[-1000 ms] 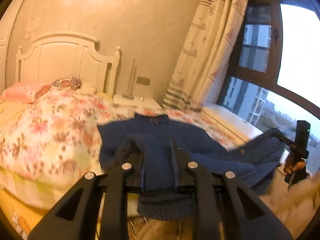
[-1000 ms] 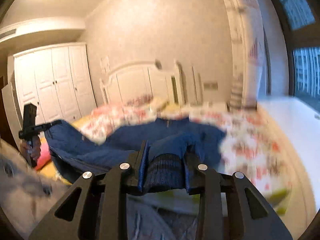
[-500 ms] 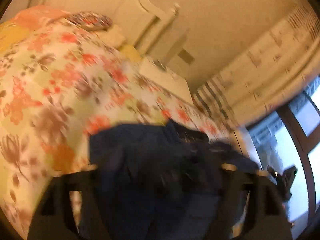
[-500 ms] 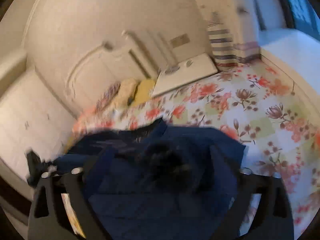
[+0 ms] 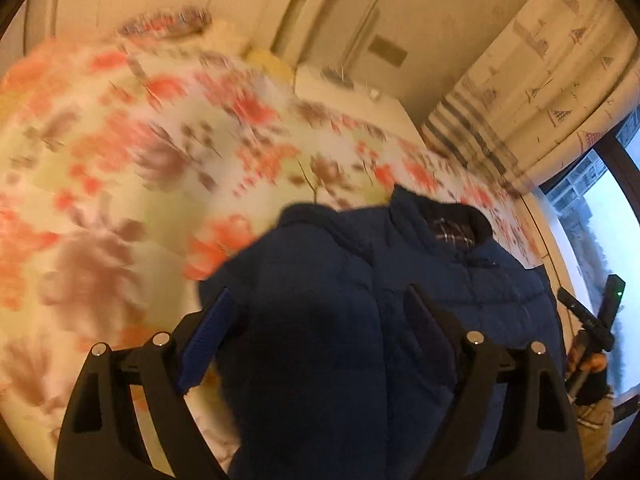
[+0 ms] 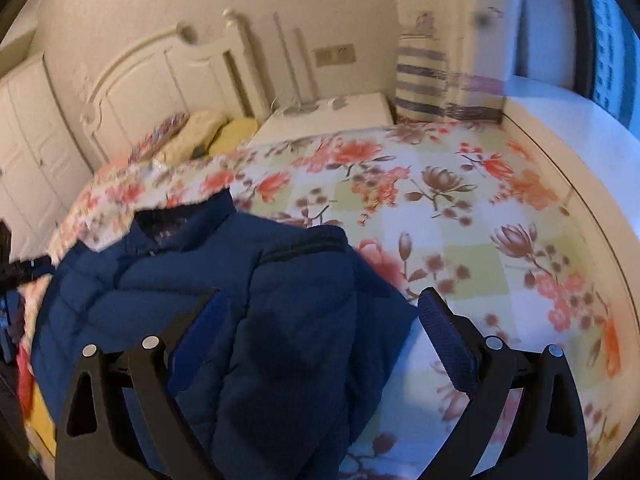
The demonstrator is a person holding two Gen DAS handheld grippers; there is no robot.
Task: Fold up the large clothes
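A dark blue padded jacket (image 5: 480, 272) lies on the flowered quilt (image 5: 120, 160), collar with plaid lining (image 5: 452, 232) toward the headboard. My left gripper (image 5: 318, 292) hovers over it, jaws wide but closing; a sleeve lies loose between the fingers (image 5: 208, 332), which do not press on it. In the right wrist view the jacket (image 6: 160, 280) fills the lower left, its ribbed cuff (image 6: 312, 240) folded on top. My right gripper (image 6: 323, 293) stands open above that sleeve, fingers (image 6: 448, 336) off the fabric. The right gripper's handle (image 5: 592, 320), held in a hand, shows at the far right.
The quilt (image 6: 460, 220) spreads to the right of the jacket. A white headboard (image 6: 160, 80), pillows (image 6: 208, 132) and a white nightstand (image 6: 332, 116) stand at the far end. A striped curtain (image 5: 520, 100), a window (image 5: 608, 216) and a white ledge (image 6: 580, 128) flank the bed; wardrobe doors (image 6: 24, 140) stand left.
Both grippers were shut on the jacket's ribbed edge and held it up. They swung forward and down over the bed, opened and let go; the jacket now lies on the quilt.
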